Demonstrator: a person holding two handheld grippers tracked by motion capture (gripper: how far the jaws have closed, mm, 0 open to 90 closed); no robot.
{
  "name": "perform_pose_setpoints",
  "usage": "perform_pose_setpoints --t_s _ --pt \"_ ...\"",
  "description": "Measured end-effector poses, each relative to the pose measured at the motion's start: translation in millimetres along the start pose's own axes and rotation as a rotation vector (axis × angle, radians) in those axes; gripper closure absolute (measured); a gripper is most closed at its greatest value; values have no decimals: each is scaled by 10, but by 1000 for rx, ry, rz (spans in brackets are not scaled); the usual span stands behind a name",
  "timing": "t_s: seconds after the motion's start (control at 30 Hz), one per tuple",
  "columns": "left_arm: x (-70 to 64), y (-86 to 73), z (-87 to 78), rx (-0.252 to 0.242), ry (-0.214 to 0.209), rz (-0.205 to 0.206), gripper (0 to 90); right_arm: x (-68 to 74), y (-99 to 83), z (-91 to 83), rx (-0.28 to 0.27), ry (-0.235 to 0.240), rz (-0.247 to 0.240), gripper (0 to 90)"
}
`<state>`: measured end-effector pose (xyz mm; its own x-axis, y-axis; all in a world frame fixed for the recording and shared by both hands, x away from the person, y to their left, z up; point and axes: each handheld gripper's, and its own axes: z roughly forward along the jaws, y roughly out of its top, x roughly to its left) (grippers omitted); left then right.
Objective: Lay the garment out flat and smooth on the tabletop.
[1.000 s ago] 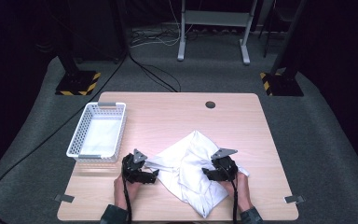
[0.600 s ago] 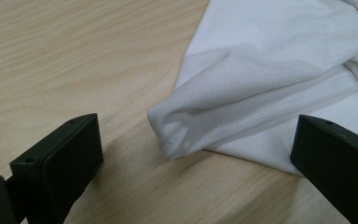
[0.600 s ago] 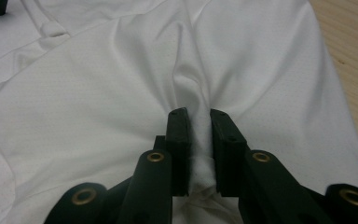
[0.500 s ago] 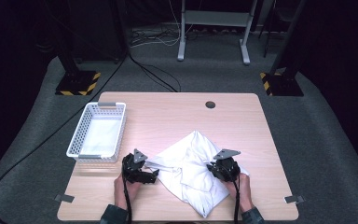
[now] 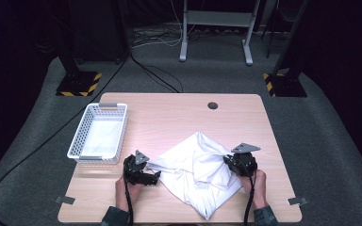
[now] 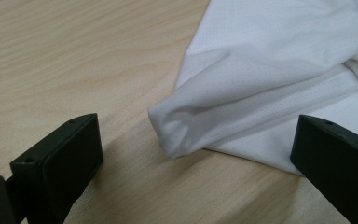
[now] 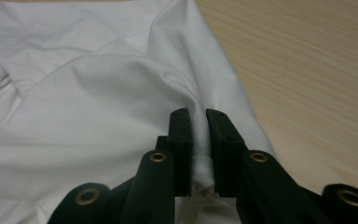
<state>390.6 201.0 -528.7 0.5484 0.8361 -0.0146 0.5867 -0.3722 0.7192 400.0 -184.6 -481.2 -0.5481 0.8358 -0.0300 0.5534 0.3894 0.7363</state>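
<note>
Folding step, near front edge of surface [image 5: 179,117]. Right gripper [image 7: 198,140] clamped on white shirt [image 5: 195,176] fold; left gripper [image 6: 191,154] wide open, empty. Next: close on sleeve corner [image 6: 172,123].

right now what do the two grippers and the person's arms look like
Both the left gripper and the right gripper are black, each topped with a grey three-cornered plate and trailing a black cable. The jaws are flat black blocks with brass-coloured rivets. Dark sleeves cover the forearms.

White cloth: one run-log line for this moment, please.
white cloth on table | right gripper shut on fold | left gripper open at corner
</note>
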Motion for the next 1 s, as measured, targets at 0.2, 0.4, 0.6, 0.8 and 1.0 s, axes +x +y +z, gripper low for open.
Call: perform_pose_setpoints --t_s 0.2,0.4,0.6,0.8,1.0 --pt "0 0 -1 0 0 0 19 -168 11 -65 -9 -49 26 805" --pt "-1 -1 0 -1 0 0 19 -366 -8 -120 -12 -101 68 805" --pt "-1 -1 0 -1 0 0 19 -351 -9 -143 -15 -101 68 761" --pt "0 -1 0 -1 0 0 19 -219 20 -171 -25 -74 55 571" --pt "-1 -1 -1 0 -1 0 19 -15 7 -52 12 -18 22 430"
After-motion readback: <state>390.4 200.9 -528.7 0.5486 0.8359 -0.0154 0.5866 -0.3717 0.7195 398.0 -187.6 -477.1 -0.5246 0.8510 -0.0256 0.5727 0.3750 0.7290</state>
